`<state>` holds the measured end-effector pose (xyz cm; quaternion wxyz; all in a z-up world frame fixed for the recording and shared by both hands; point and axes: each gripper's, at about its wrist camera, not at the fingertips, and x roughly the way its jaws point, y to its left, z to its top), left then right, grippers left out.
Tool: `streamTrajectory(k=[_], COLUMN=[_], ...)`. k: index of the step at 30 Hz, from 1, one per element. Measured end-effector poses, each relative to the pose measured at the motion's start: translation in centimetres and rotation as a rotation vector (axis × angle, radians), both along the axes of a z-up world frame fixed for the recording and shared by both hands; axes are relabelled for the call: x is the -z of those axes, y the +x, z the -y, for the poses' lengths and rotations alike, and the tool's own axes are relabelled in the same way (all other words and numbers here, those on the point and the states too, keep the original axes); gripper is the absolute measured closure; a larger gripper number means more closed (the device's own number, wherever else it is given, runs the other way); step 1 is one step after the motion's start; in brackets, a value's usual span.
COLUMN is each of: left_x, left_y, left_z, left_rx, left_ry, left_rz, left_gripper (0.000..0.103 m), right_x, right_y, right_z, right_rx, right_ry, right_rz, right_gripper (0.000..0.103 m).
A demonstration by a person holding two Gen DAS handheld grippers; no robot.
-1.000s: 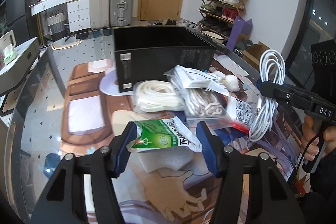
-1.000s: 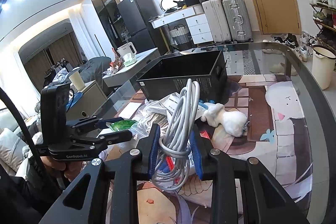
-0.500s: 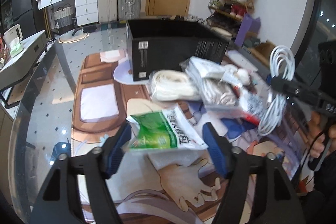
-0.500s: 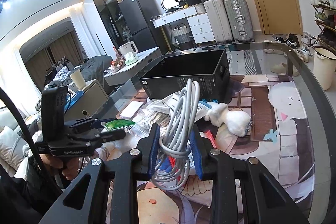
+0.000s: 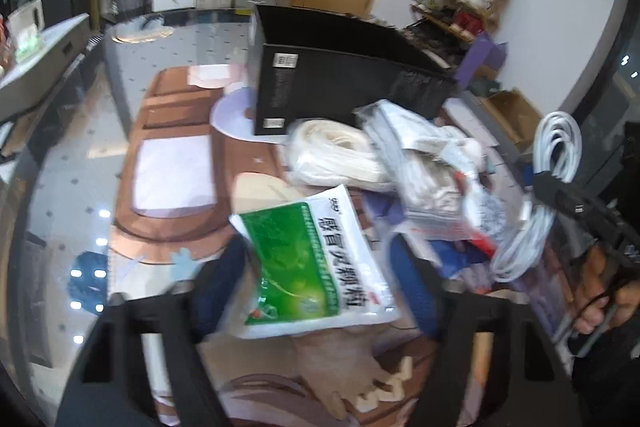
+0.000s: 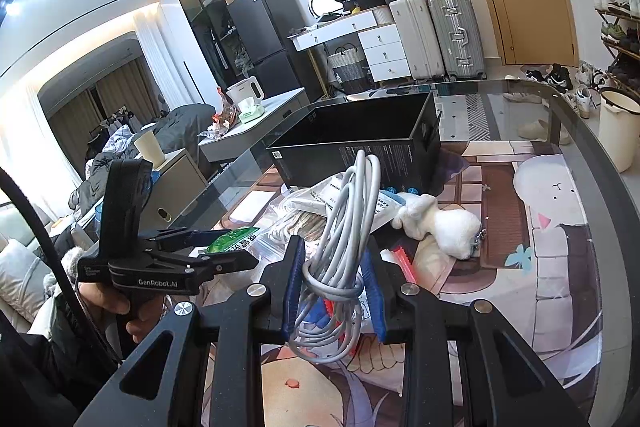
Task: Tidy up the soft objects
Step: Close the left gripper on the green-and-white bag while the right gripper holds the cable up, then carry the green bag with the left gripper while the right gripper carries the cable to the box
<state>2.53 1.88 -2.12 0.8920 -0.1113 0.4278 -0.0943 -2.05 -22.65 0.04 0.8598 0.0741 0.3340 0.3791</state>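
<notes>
A green and white sachet packet (image 5: 308,259) lies tilted between the blue pads of my left gripper (image 5: 316,291), whose jaws are closing on its two side edges. The right wrist view shows the same packet (image 6: 232,241) held just above the table. My right gripper (image 6: 334,291) is shut on a coiled white cable (image 6: 348,227), which stands up between its pads and hangs below them. That cable (image 5: 556,147) also shows at the right of the left wrist view. An open black box (image 5: 340,87) stands behind the pile.
A bag of cream rope (image 5: 336,155) and clear plastic bags (image 5: 424,171) are heaped in front of the box. A white plush toy (image 6: 440,223) lies to the right of the heap. The glass table's curved edge (image 6: 600,187) runs along the right.
The left jaws spread a little and drew in again around the green packet, which now sits more tilted. The left view has shifted and dipped. The right gripper and cable have not moved.
</notes>
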Motion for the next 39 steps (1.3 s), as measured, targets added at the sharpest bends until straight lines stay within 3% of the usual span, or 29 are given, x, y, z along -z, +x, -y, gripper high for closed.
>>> streamTrajectory(k=[5, 8, 25, 39], left_x=[-0.5, -0.9, -4.0, -7.1], left_y=[-0.6, -1.0, -2.8, -1.6], left_z=[0.2, 0.0, -1.3, -0.9], left_rx=[0.000, -0.003, -0.038, -0.043], left_ry=[0.023, 0.023, -0.005, 0.012], left_rz=[0.040, 0.056, 0.189, 0.296], left_gripper=[0.057, 0.061, 0.061, 0.061], right_x=[0.0, 0.1, -1.0, -4.1], right_y=[0.2, 0.2, 0.0, 1.5], right_z=[0.0, 0.1, -0.1, -1.2], right_rx=[0.000, 0.002, 0.002, 0.010], right_ry=[0.001, 0.002, 0.005, 0.010], right_rz=[0.000, 0.002, 0.031, 0.108], right_gripper=[0.075, 0.075, 0.075, 0.075])
